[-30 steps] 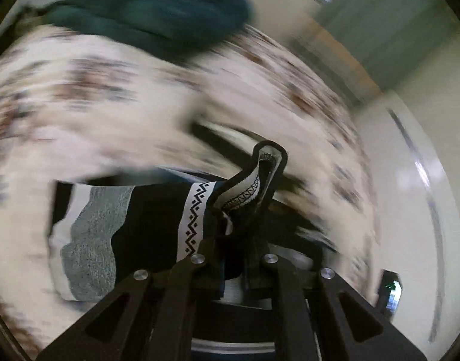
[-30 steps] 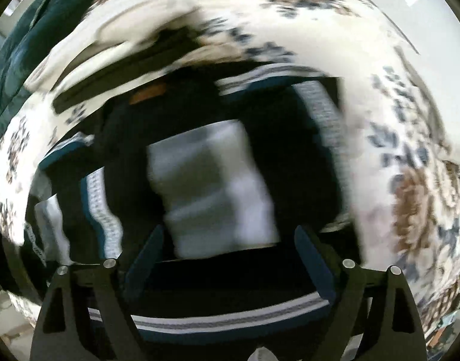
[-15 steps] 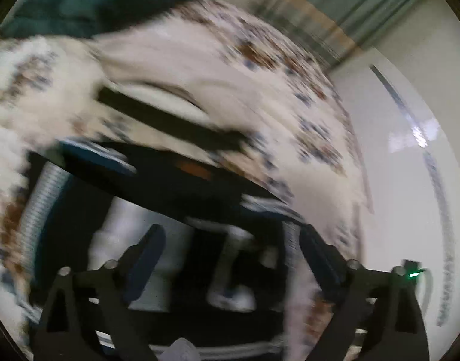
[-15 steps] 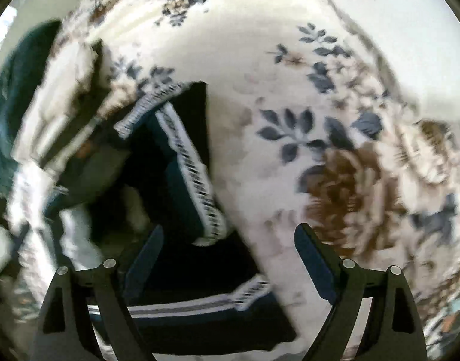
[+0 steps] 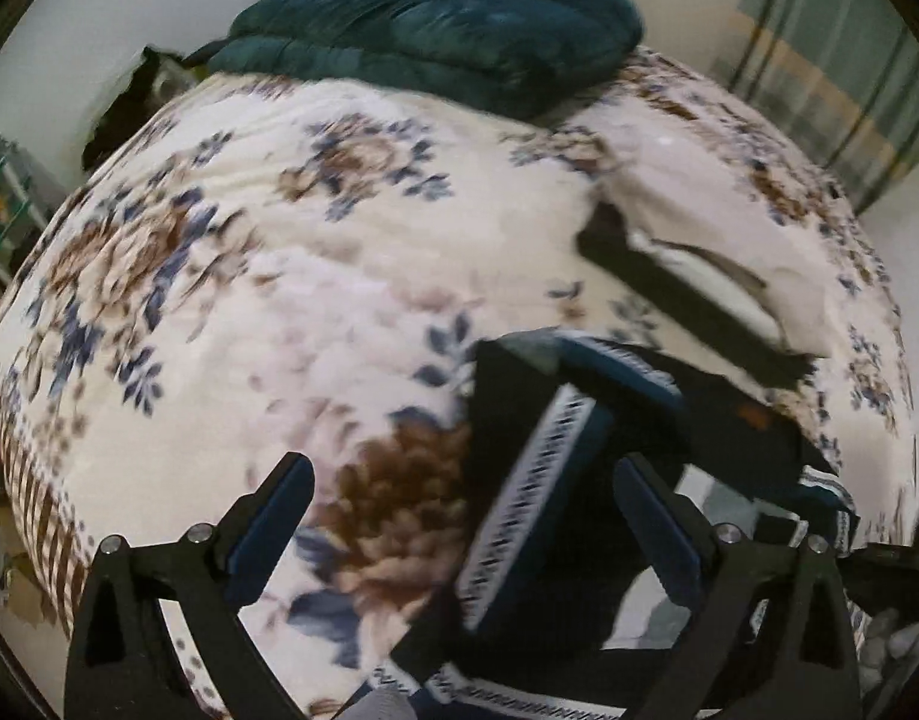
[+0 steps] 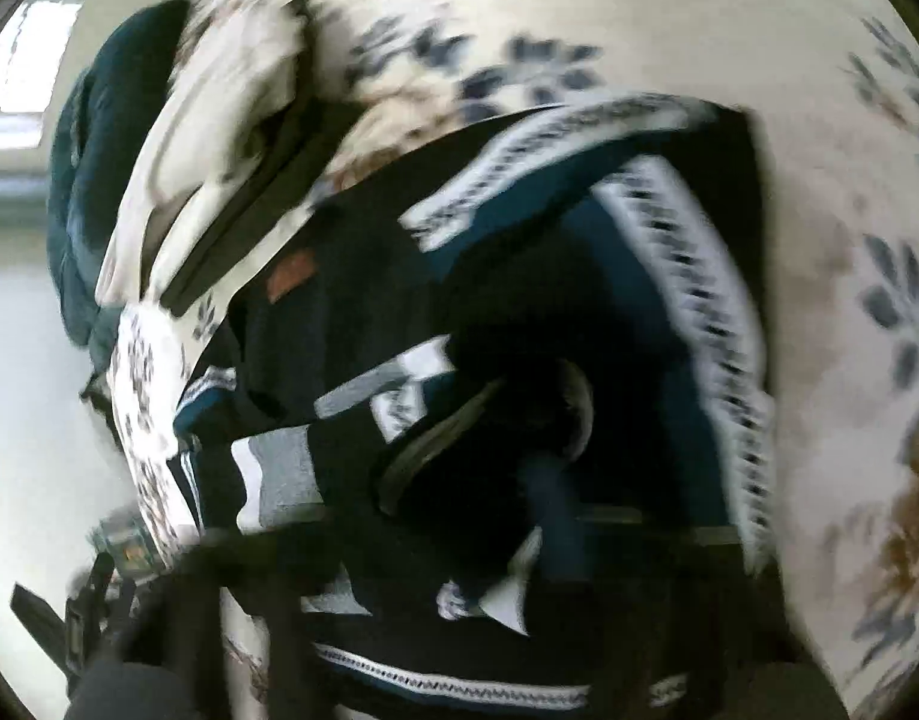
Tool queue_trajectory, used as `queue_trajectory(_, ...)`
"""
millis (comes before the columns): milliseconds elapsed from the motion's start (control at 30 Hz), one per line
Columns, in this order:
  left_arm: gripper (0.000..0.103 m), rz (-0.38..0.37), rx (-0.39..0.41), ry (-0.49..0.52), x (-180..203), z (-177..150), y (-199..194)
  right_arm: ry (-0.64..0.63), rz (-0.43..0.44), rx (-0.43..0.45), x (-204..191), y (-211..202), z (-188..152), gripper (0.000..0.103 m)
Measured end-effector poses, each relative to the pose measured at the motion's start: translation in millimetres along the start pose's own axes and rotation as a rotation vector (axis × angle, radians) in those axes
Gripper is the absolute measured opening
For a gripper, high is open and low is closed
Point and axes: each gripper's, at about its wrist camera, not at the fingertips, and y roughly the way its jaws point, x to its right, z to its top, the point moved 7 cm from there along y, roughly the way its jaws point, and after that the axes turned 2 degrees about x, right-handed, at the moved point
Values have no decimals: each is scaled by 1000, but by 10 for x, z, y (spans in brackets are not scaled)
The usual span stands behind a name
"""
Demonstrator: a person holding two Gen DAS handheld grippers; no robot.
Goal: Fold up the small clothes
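- Inspecting left gripper: jaws wide apart, holding nothing.
- Dark patterned garment lies on the floral bedspread, directly ahead and right of that gripper; its white-trimmed band runs near-to-far.
- Right gripper: blurred, fingers not discernible; cannot tell its state.
- Left gripper judged nearer the band's edge.
- No containers seen.
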Motion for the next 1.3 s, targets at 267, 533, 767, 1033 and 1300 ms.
queue_trajectory(267,102,-36,-67,-2,112,-6,379,22,-52,199,399,-818,147,2)
queue_trajectory(533,102,22,-141,99,325,56,876,-104,-228,124,917,-825,196,2)
queue_trajectory(767,102,43,-186,194,355,-5,977,-6,-175,144,952,-1023,161,48)
queue_trajectory(1033,102,45,-188,213,345,9,957,61,-93,-42,764,-406,436,58)
queue_trajectory(1300,102,35,-169,226,327,44,898,-106,-103,225,320,-1033,372,12)
